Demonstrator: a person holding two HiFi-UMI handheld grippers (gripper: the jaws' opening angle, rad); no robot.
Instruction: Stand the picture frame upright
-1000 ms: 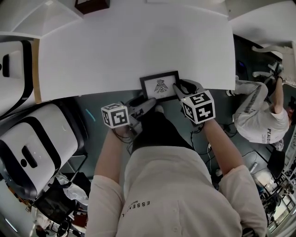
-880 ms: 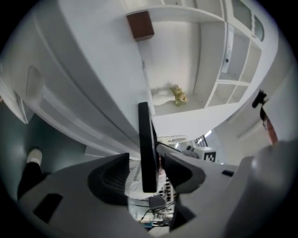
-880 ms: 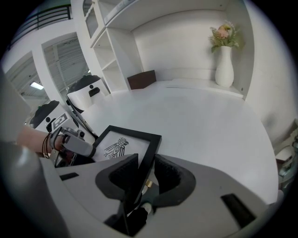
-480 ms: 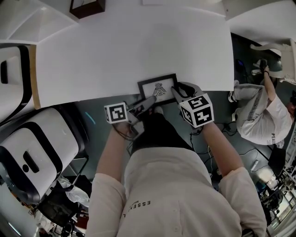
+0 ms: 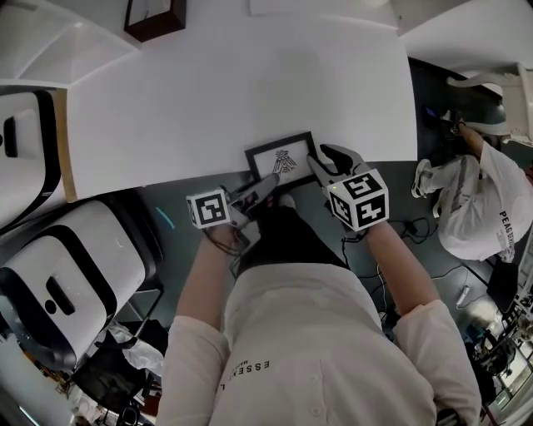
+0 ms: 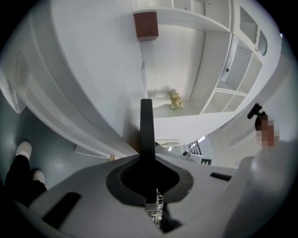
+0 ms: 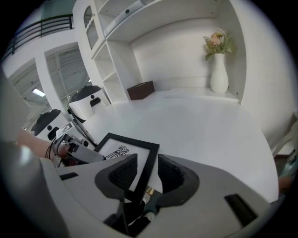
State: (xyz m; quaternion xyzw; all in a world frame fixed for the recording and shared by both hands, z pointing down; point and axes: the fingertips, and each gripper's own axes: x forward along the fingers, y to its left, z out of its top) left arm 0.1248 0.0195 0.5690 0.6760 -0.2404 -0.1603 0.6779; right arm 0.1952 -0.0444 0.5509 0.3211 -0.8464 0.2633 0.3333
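Frame position: the picture frame point(image 5: 281, 160) is lying at the near edge of the white desk point(image 5: 250, 83), print side up, with its near side right at the desk's rim. It is sitting between my two grippers.
Frame attitude: I am seeing it low on the desk, not upright. I cannot tell whether the near edge is lifting.
Left gripper: the left gripper point(image 5: 268, 183) is reaching in from below the desk edge at the frame's near-left corner. Its jaws are closing, nearly together. In the left gripper view they are pinching a thin dark part of the frame, which is showing edge-on and running straight out from between the pads.
Right gripper: the right gripper point(image 7: 148, 165) is sitting at the frame's right end. Its jaws are opening at about half spread, and the frame's black right border is passing between the pads. The left pad is overlapping the white print area. A narrow gap is showing between the border and the right pad, so I am not reading a firm grip there.
Relation: the two grippers are flanking the frame, the left at its near-left corner and the right at its right border.
Surroundings: a dark brown box point(image 5: 154, 15) is standing at the desk's far edge, well apart from the frame.
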